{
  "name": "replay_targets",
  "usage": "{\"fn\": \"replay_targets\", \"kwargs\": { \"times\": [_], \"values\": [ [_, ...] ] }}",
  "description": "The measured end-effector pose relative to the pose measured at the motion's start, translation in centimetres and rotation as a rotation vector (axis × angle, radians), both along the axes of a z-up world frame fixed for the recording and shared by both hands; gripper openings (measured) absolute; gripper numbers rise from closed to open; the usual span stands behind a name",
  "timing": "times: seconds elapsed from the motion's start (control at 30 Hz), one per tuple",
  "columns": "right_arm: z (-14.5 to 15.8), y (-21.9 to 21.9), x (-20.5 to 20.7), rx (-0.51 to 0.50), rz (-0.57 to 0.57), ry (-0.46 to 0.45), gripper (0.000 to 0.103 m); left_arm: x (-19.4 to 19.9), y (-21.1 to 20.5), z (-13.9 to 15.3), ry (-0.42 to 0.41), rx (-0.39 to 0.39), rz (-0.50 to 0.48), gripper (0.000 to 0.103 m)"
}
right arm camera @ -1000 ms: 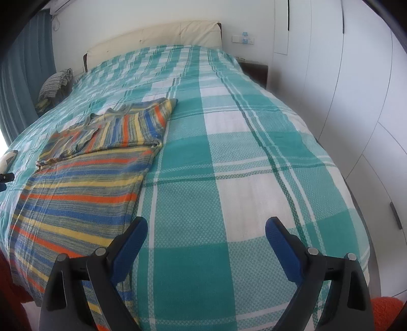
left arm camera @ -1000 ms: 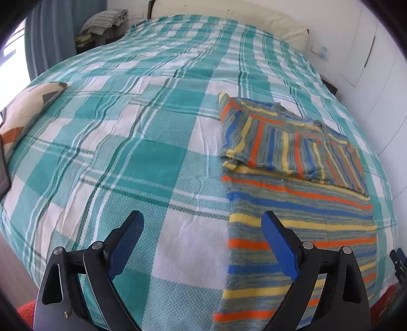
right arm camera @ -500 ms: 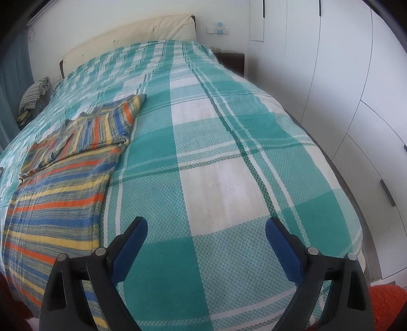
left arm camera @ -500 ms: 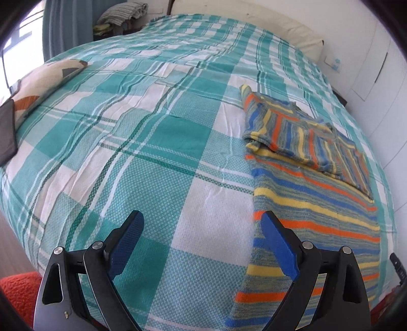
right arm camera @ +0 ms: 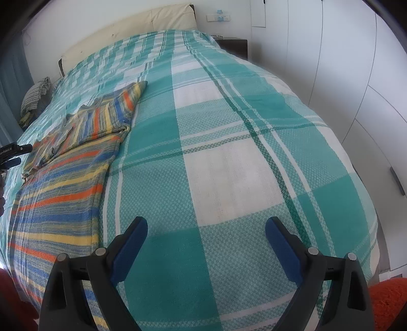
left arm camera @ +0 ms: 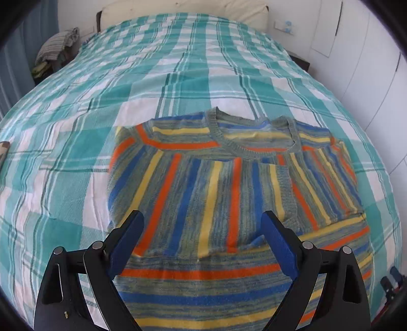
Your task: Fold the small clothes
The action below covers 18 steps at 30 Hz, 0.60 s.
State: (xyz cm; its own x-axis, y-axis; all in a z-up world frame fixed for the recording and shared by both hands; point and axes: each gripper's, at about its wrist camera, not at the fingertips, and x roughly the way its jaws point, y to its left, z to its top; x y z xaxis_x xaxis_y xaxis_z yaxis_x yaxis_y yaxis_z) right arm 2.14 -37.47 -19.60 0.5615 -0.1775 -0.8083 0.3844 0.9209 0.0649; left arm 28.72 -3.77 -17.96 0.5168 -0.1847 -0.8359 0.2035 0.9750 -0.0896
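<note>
A striped sweater (left arm camera: 229, 183) is laid flat on the bed (left arm camera: 178, 63), near its foot edge, on a teal and white checked cover. Its sleeves are folded in across the chest, and the neckline is turned toward the headboard (left arm camera: 183, 10). In the left wrist view the left tongs (left arm camera: 201, 229) are held wide apart just above the sweater's lower half, and nothing is gripped between them. In the right wrist view the right tongs (right arm camera: 206, 234) are likewise spread wide and empty, held over bare cover to the right of the sweater (right arm camera: 76, 157), clear of it. White cupboard doors (right arm camera: 343, 76) are seen beside the bed, and a pile of cloth (left arm camera: 58, 45) lies near the headboard's far corner.
</note>
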Motion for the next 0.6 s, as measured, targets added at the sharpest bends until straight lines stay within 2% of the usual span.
{"fn": "replay_targets", "kwargs": {
  "times": [0.07, 0.1, 0.13, 0.17, 0.2, 0.3, 0.33, 0.5, 0.6],
  "values": [
    [-0.1, 0.2, 0.1, -0.004, 0.013, 0.007, 0.093, 0.1, -1.4, -2.4, 0.060, 0.026, -0.042, 0.094],
    [-0.2, 0.3, 0.1, -0.004, 0.017, 0.012, 0.093, -0.3, -2.3, -3.3, 0.055, 0.079, -0.075, 0.094],
    [-0.3, 0.4, 0.1, -0.004, 0.019, 0.017, 0.093, -1.2, -2.9, -3.8, 0.007, 0.133, -0.105, 0.097],
    [-0.4, 0.4, 0.2, -0.005, 0.021, 0.022, 0.093, -1.7, -3.1, -3.8, -0.029, 0.157, -0.118, 0.099],
    [-0.5, 0.4, 0.3, -0.009, 0.022, 0.027, 0.093, -1.7, -3.0, -3.9, -0.028, 0.156, -0.114, 0.101],
    [-0.5, 0.4, 0.4, -0.011, 0.024, 0.026, 0.093, -1.0, -1.5, -3.1, 0.036, 0.092, -0.066, 0.100],
    [-0.3, 0.3, 0.3, -0.009, 0.022, 0.018, 0.093, -1.3, -1.0, -2.4, 0.033, 0.081, -0.045, 0.099],
    [1.0, 0.2, 0.0, -0.030, -0.001, -0.036, 0.093, -6.9, 3.2, 2.1, -0.074, -0.008, -0.018, 0.100],
    [0.8, 0.3, 0.2, -0.035, 0.002, -0.030, 0.093, -10.5, 6.9, 2.7, -0.091, -0.037, 0.035, 0.100]
  ]
}}
